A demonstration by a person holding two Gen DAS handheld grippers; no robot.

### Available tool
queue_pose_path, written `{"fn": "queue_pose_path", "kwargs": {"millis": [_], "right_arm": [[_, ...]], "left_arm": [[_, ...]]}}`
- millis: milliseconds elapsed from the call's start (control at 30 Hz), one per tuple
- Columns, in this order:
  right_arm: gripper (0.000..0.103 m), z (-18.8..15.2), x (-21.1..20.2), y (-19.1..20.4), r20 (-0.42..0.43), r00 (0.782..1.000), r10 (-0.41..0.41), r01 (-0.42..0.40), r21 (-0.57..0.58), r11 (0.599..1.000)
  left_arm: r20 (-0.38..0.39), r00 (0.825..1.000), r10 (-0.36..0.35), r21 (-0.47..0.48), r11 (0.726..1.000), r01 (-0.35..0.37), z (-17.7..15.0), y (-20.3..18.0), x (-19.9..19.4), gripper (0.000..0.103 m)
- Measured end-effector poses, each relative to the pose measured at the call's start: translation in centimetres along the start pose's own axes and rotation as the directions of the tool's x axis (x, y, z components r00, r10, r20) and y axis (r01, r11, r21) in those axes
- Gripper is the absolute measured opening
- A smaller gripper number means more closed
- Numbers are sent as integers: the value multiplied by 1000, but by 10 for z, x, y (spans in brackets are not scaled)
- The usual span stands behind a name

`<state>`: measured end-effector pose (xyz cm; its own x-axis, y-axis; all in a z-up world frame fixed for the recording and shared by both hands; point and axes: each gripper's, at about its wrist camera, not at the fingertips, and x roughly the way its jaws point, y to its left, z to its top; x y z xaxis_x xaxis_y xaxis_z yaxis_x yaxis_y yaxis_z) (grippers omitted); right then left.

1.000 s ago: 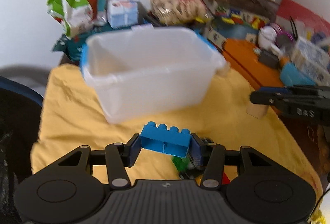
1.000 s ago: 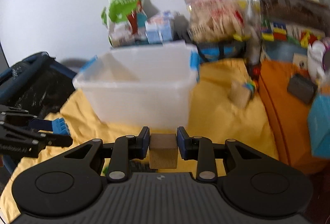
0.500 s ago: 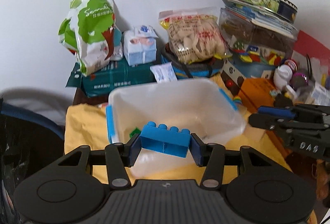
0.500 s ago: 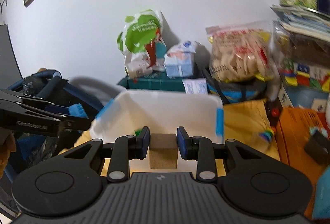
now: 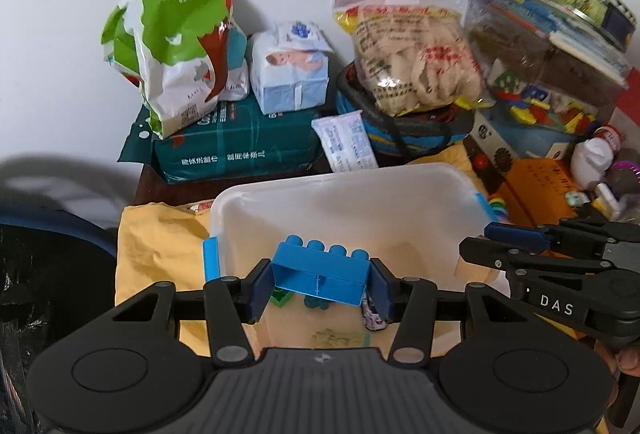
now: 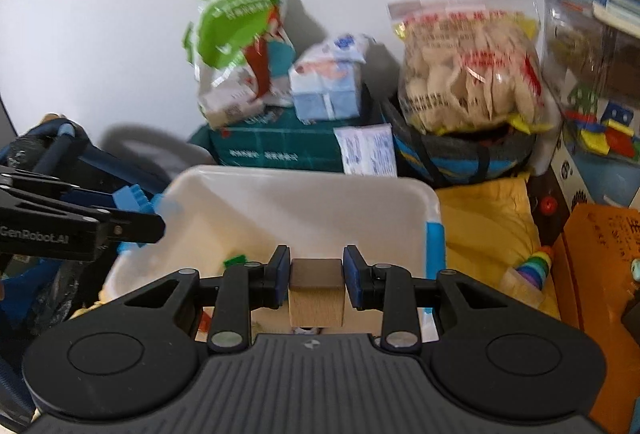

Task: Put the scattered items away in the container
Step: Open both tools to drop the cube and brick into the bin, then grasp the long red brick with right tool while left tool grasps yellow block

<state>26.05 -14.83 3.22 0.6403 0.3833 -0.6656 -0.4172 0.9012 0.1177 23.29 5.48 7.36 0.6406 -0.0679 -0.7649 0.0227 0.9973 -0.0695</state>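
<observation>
My left gripper (image 5: 320,284) is shut on a blue toy brick (image 5: 320,274) and holds it over the near edge of the translucent white bin (image 5: 340,178). My right gripper (image 6: 317,282) is shut on a wooden cube (image 6: 317,294) and holds it above the same bin (image 6: 304,178). Small green and other pieces (image 5: 282,298) lie on the bin floor. The right gripper with its cube shows at the right of the left wrist view (image 5: 476,266). The left gripper with the blue brick shows at the left of the right wrist view (image 6: 132,208).
The bin stands on a yellow cloth (image 5: 160,242). Behind it are a green-and-white bag (image 5: 180,34), a tissue pack (image 5: 290,72), a snack bag (image 5: 412,50) and a toy box (image 5: 532,114). A rainbow toy (image 6: 536,266) and an orange box (image 6: 592,258) lie right.
Both grippers have moved forward over the bin with their loads still held. The bin now sits closer beneath them and its floor shows.
</observation>
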Motion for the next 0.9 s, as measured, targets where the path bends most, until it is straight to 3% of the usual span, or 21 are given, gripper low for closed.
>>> {"fn": "queue_pose_path", "kwargs": {"millis": [67,133,167,333,500,700,900], "right_arm": [[34,1,11,-1,-39,999,-7,7,-5,1000],[60,2,15,-1,-42,999,-22,21,-2,1000],[63,2,14,0,-28,999,-28,27,-8,1000],[64,-3,-4,0,10,1000,-15,15,-32,999],[64,-40,-41,9,45,999,16,-14,-53,999],[63,-124,-72,30,-36,999,24,-26,-66,997],[60,-199,-76,51,-176,984,21,-35,-74,997]], "left_arm": [[-72,997,6,-10,1000,-7,0,4,22,58],[-138,990,39,-16,999,-42,-4,9,40,58],[-151,987,60,-9,998,-62,-7,10,45,58],[-62,995,78,56,996,-75,-21,5,26,58],[36,999,19,91,996,-23,-50,-4,-16,60],[52,998,-43,42,998,40,-121,-11,-48,61],[-16,998,-58,36,998,58,-193,-30,-45,61]]}}
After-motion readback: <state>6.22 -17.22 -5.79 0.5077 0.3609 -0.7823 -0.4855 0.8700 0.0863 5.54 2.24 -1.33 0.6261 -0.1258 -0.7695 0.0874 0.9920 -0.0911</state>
